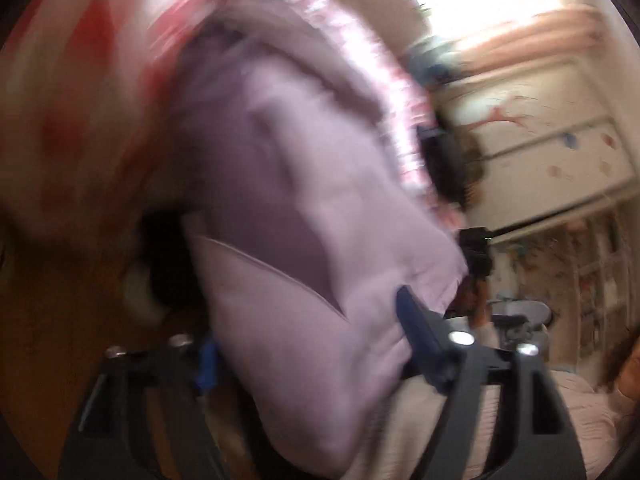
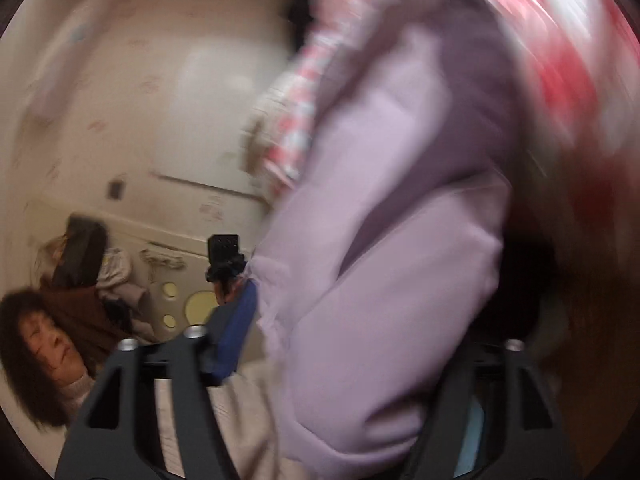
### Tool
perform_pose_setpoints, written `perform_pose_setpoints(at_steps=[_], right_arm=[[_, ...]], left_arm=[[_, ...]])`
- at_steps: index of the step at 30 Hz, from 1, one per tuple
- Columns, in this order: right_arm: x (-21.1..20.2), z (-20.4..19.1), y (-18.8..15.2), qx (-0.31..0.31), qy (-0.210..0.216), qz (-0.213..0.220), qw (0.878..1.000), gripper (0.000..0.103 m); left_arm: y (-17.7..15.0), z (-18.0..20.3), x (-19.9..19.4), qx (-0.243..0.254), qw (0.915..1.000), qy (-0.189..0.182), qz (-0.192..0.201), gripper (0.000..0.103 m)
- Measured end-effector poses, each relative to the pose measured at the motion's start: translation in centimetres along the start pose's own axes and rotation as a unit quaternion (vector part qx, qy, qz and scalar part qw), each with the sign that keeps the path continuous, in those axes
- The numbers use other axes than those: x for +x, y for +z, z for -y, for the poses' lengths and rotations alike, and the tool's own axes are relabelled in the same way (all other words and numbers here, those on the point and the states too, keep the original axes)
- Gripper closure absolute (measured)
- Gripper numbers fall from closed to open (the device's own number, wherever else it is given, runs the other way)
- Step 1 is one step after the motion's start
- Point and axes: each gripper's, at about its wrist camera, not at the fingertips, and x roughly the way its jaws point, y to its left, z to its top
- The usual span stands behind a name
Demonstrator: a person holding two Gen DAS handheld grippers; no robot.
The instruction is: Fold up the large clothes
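Bulging between wide-spread fingers: lilac jacket point(image 1: 304, 240) | left fingers point(image 1: 420, 332), right fingers point(image 2: 238, 320): grip unclear | jacket edge beside right fingers

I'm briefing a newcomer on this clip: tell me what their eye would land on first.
A bulky lilac padded garment fills the middle of both wrist views, bunched between the blue-tipped fingers of each gripper. Behind it runs a blurred red, pink and white patterned cloth, at the upper left in the left view and the upper right in the right view. A pale wall with panel lines fills the rest.
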Motion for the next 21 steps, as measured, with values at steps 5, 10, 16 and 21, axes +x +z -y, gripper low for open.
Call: perform_pose_setpoints(at_steps=[5, 10, 16, 21], right_arm=[[-0.6, 7.1, -1.3, 0.082, 0.037, 0.018, 0.996, 0.020], [-0.3, 7.5, -0.2, 0.073, 0.094, 0.045, 0.992, 0.016], [2.1, 3.5, -0.4, -0.007, 0.083, 0.045, 0.996, 0.064], [0.0, -0.3, -1.2, -0.057, 0.098, 0.093, 0.989, 0.075]], left_arm=[[-1.2, -8.1, -0.6, -0.104, 0.9902, -0.068, 0.063, 0.010], [-0.9, -7.3, 2.4, -0.093, 0.9881, -0.113, 0.046, 0.008], [-0.9, -2.8, 6.7, -0.057, 0.9947, -0.084, 0.018, 0.048], [-1.8, 2.4, 2.8, -0.020, 0.9932, -0.058, 0.098, 0.087]])
